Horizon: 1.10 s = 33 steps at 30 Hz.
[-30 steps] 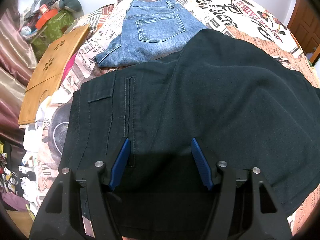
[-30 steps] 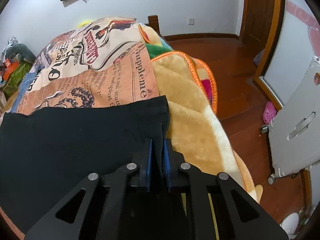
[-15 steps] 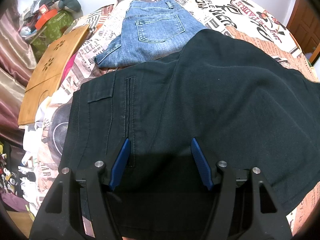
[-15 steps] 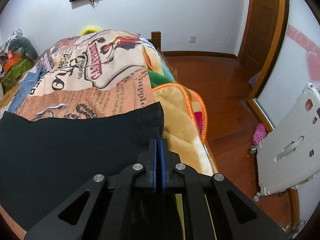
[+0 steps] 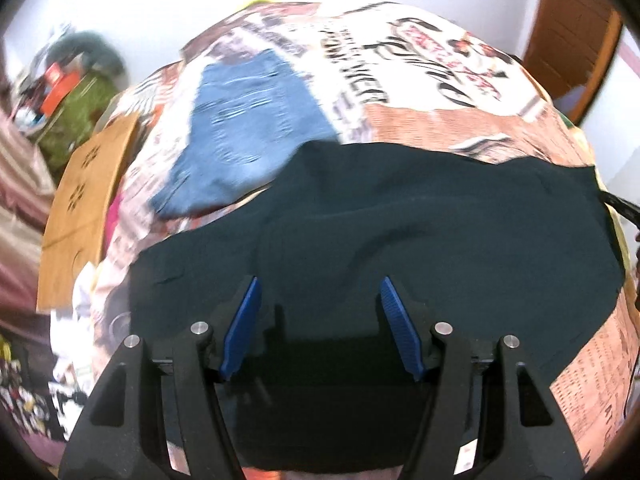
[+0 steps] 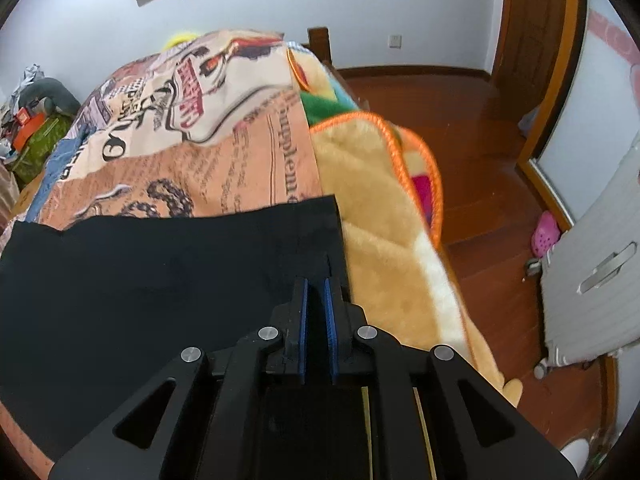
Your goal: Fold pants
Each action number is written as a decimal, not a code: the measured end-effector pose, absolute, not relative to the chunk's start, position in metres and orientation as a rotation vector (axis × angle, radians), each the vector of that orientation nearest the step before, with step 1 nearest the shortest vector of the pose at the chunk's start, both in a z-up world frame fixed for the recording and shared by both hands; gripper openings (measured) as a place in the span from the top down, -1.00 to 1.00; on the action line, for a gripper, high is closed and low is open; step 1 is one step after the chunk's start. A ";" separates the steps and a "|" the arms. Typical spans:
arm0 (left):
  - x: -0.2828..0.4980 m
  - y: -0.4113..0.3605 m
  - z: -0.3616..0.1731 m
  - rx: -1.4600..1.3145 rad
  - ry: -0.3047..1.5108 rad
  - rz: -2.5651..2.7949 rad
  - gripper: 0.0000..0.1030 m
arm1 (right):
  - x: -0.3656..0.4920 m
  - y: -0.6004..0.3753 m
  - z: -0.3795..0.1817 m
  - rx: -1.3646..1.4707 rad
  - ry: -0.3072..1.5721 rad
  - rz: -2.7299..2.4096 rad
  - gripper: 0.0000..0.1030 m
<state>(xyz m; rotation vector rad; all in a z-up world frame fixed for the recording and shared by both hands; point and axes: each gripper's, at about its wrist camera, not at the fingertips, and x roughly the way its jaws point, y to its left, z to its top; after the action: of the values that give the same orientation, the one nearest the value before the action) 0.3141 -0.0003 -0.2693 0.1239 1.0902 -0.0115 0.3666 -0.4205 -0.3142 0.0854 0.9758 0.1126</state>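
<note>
Dark pants (image 5: 420, 216) lie spread across the bed; they also show in the right wrist view (image 6: 160, 280). My left gripper (image 5: 320, 292) is open, its blue pads wide apart over the waist end of the pants, holding nothing. My right gripper (image 6: 316, 280) has its blue pads close together at the hem corner of the pants, with dark fabric between the fingertips. The left wrist view is blurred by motion.
Folded blue jeans (image 5: 248, 128) lie beyond the dark pants on the newspaper-print bedspread (image 5: 440, 92). A wooden board (image 5: 88, 200) leans at the bed's left side. A yellow fleece blanket (image 6: 392, 240) hangs over the bed's right edge above the wood floor (image 6: 480, 152).
The left gripper has tilted up and moved, so the pants sit lower in its view and the picture blurs. The right gripper's pads, pressed tight half a second ago, now show a small gap.
</note>
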 end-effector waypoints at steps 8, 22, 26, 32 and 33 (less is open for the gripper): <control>0.324 -0.040 -0.299 0.165 1.138 -0.066 -0.22 | 0.368 -0.427 -0.314 0.089 0.967 0.114 0.58; 0.324 -0.035 -0.302 0.110 1.134 -0.049 -0.41 | 0.370 -0.421 -0.309 0.097 0.912 0.148 0.53; 0.323 -0.036 -0.303 0.122 1.127 -0.042 -0.41 | 0.377 -0.419 -0.320 0.098 0.944 0.144 0.53; 0.323 -0.036 -0.303 0.116 1.129 -0.043 -0.41 | 0.375 -0.411 -0.322 0.066 0.922 0.154 0.62; 0.323 -0.036 -0.303 0.116 1.129 -0.042 -0.41 | 0.374 -0.411 -0.321 0.056 0.917 0.151 0.68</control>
<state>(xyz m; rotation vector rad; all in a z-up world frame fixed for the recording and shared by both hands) 0.3227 -0.0361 -0.3027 0.1160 1.1289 -0.0425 0.3743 -0.4112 -0.3212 0.0563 0.9174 0.1512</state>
